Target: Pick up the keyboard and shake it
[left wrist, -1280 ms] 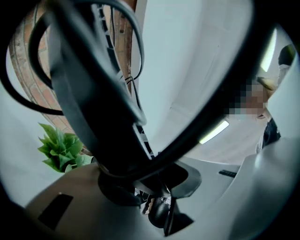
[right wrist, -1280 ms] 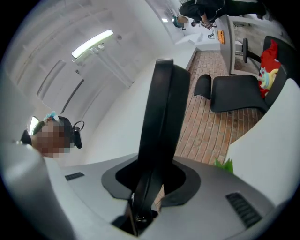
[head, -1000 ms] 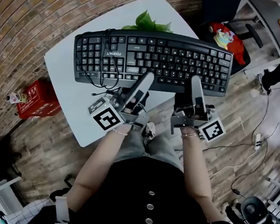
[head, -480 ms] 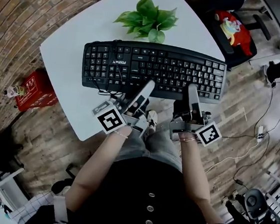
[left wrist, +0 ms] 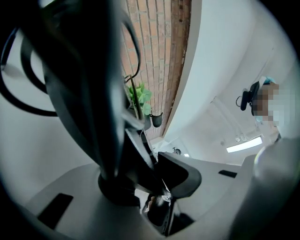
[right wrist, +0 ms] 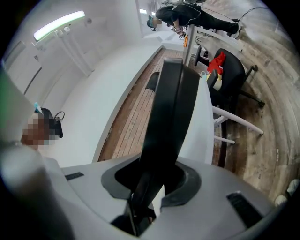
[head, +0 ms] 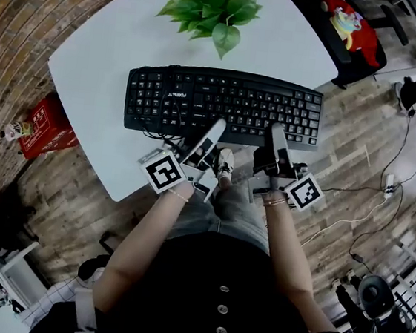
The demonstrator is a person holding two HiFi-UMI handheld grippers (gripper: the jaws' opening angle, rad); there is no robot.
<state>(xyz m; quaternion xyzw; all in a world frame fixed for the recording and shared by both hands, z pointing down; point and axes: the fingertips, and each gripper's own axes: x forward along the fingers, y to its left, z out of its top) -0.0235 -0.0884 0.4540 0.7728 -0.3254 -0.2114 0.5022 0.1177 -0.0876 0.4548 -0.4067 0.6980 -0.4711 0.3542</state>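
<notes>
The black plastic keyboard (head: 223,100), cable looped across its left keys, hangs level just short of the green leafy plant (head: 211,9), its near edge pinched by left tongs (head: 215,125) and right tongs (head: 277,131).

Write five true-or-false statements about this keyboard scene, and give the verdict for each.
1. The left claw and the right claw both grip the near edge of the keyboard. True.
2. The keyboard is white. False: it is black.
3. A leafy green plant stands on the white table beyond the keyboard. True.
4. The keyboard's cable trails down to the floor. False: it lies looped across the keyboard's left part.
5. The red box sits on the table. False: it is on the floor, to the table's left.
</notes>
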